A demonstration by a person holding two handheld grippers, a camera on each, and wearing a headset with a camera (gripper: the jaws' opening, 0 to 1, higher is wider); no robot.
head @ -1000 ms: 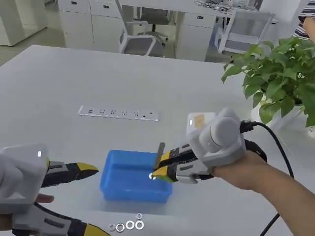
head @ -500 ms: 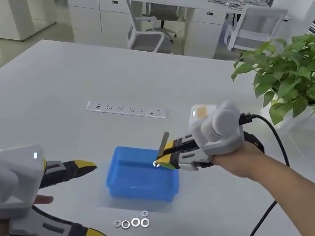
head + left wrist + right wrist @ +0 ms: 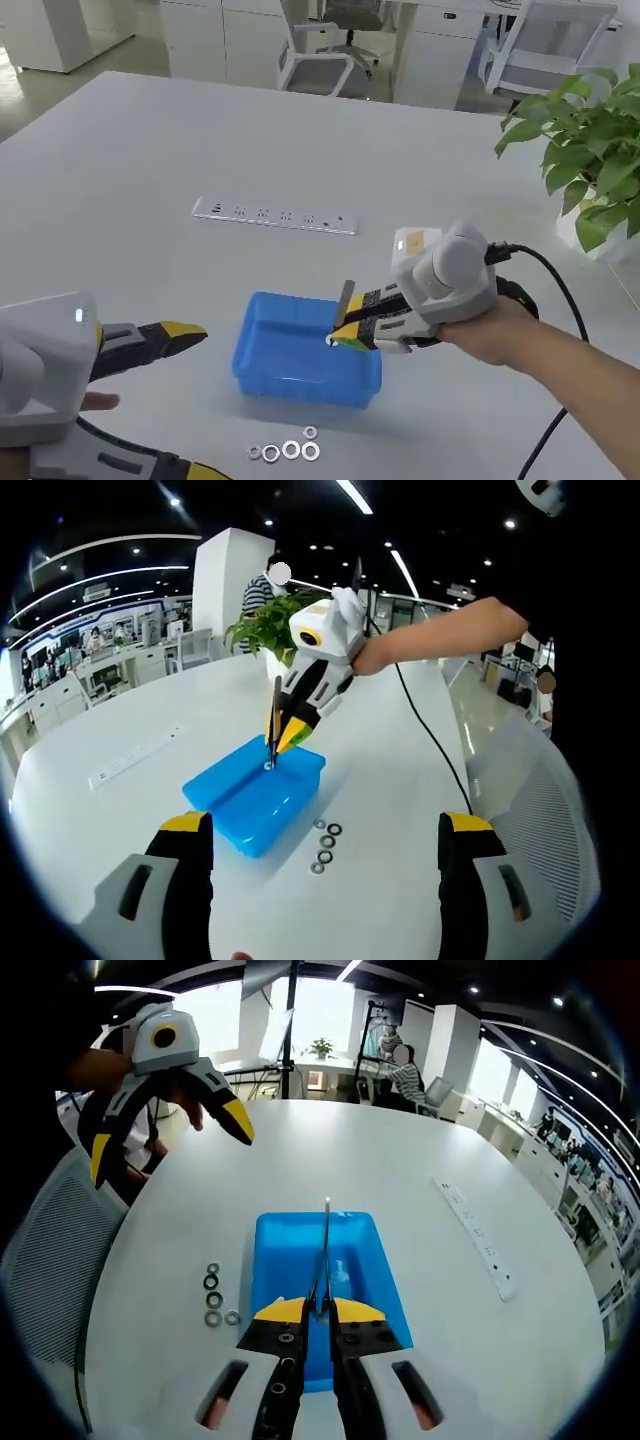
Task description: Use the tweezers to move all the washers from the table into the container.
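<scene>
The blue container [image 3: 290, 372] stands on the white table, also seen in the right gripper view [image 3: 285, 1260] and the left gripper view [image 3: 235, 800]. My right gripper [image 3: 345, 335] is shut on the metal tweezers [image 3: 325, 1250], whose tip hangs over the container's inside [image 3: 270, 750]. A small pale ring seems to sit at that tip. Several washers [image 3: 287, 450] lie in a short row on the table in front of the container [image 3: 213, 1300] [image 3: 325, 845]. My left gripper [image 3: 197, 400] stays open to the left of the container, with nothing between its fingers [image 3: 325, 825].
A white power strip [image 3: 275, 217] lies farther back on the table [image 3: 120, 150]. A potted green plant [image 3: 590, 140] stands at the right edge. A black cable [image 3: 560, 290] trails from the right gripper. Office chairs and desks stand beyond the table.
The head view has shifted. The right gripper with the tweezers stays over the container's right part. The left gripper stays open in the same spot.
</scene>
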